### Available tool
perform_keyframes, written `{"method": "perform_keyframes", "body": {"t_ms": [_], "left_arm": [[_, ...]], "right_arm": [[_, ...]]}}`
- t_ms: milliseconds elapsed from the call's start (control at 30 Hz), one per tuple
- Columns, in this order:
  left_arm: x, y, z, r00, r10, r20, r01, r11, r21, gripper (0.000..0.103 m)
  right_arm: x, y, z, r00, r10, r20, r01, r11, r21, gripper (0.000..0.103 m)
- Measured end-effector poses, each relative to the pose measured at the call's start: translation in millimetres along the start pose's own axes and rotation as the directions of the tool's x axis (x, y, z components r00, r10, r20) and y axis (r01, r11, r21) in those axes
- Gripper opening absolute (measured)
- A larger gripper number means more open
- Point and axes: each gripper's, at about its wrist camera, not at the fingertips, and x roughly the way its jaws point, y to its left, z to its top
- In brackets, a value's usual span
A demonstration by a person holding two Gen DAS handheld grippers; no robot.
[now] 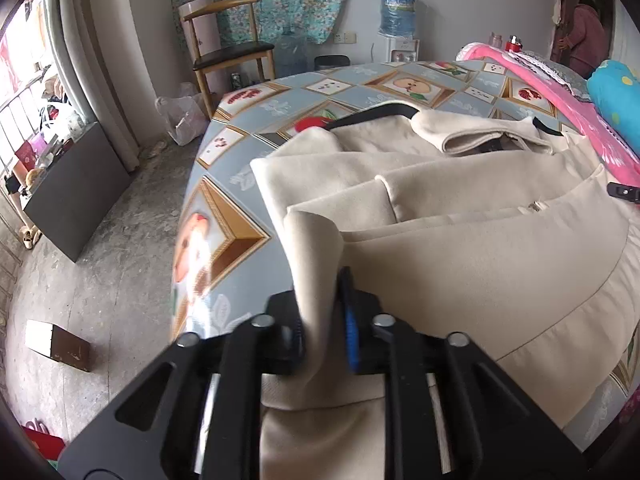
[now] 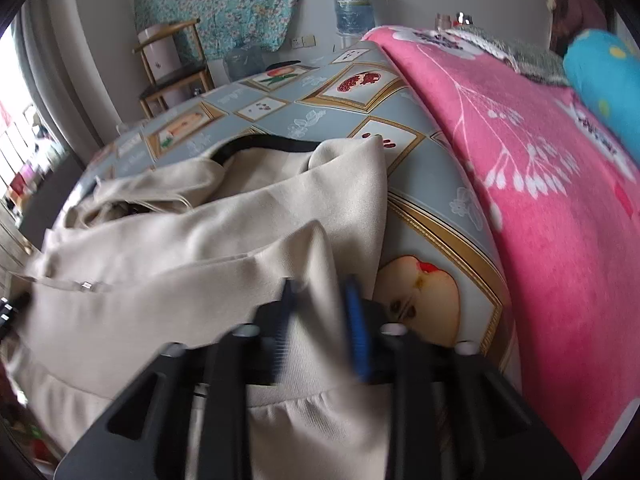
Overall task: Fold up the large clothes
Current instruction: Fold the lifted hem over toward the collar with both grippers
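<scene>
A large beige garment (image 1: 460,224) with a black-lined collar lies spread on a table covered with a fruit-print cloth (image 1: 224,224). My left gripper (image 1: 322,312) is shut on a lifted fold of the garment's near left edge. In the right wrist view the same beige garment (image 2: 192,248) fills the left and middle. My right gripper (image 2: 320,320) is shut on a raised fold of its near right edge. The cloth hangs down between the fingers of both grippers.
A pink blanket (image 2: 540,208) and a blue pillow (image 2: 604,84) lie along the table's right side. A wooden chair (image 1: 228,48), a water dispenser (image 1: 396,16) and a plastic bag (image 1: 180,116) stand beyond the far edge. A small box (image 1: 60,344) lies on the floor at left.
</scene>
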Motion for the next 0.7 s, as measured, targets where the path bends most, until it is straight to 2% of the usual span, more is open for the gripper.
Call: {"method": "perform_keyframes", "body": {"t_ms": [33, 133, 233, 267, 367, 433, 467, 567, 700], "left_arm": [[-5, 2, -1, 1.0, 0.005, 0.006, -0.005, 1.0, -0.007, 0.027], [-35, 15, -6, 0.999, 0.002, 0.04, 0.0, 0.999, -0.052, 0.038], [-68, 28, -20, 0.994, -0.087, 0.069, 0.094, 0.99, -0.102, 0.041], [-79, 32, -28, 0.987, -0.141, 0.07, 0.149, 0.981, -0.125, 0.045], [-91, 33, -56, 0.951, -0.309, 0.019, 0.308, 0.935, -0.178, 0.048], [-92, 28, -79, 0.917, -0.397, -0.032, 0.381, 0.897, -0.222, 0.051], [-90, 25, -89, 0.907, -0.419, -0.044, 0.397, 0.885, -0.245, 0.055], [-77, 26, -108, 0.899, -0.435, -0.056, 0.394, 0.857, -0.331, 0.056], [-60, 43, -119, 0.882, -0.472, 0.006, 0.415, 0.769, -0.485, 0.058]], "right_arm": [[-8, -2, -1, 1.0, 0.017, 0.012, -0.017, 1.0, 0.015, 0.056], [-37, -14, -13, 0.997, 0.082, 0.013, -0.083, 0.994, 0.078, 0.062], [-64, -29, -42, 0.991, 0.136, -0.008, -0.133, 0.978, 0.159, 0.066], [-70, -34, -52, 0.988, 0.156, -0.021, -0.149, 0.971, 0.188, 0.067], [-79, -43, -89, 0.98, 0.179, -0.088, -0.149, 0.949, 0.277, 0.067], [-81, -45, -108, 0.977, 0.172, -0.124, -0.126, 0.941, 0.313, 0.067], [-81, -45, -115, 0.975, 0.181, -0.128, -0.13, 0.935, 0.33, 0.067], [-75, -48, -122, 0.971, 0.216, -0.105, -0.16, 0.908, 0.387, 0.067], [-64, -50, -117, 0.969, 0.241, -0.059, -0.192, 0.878, 0.438, 0.067]]}}
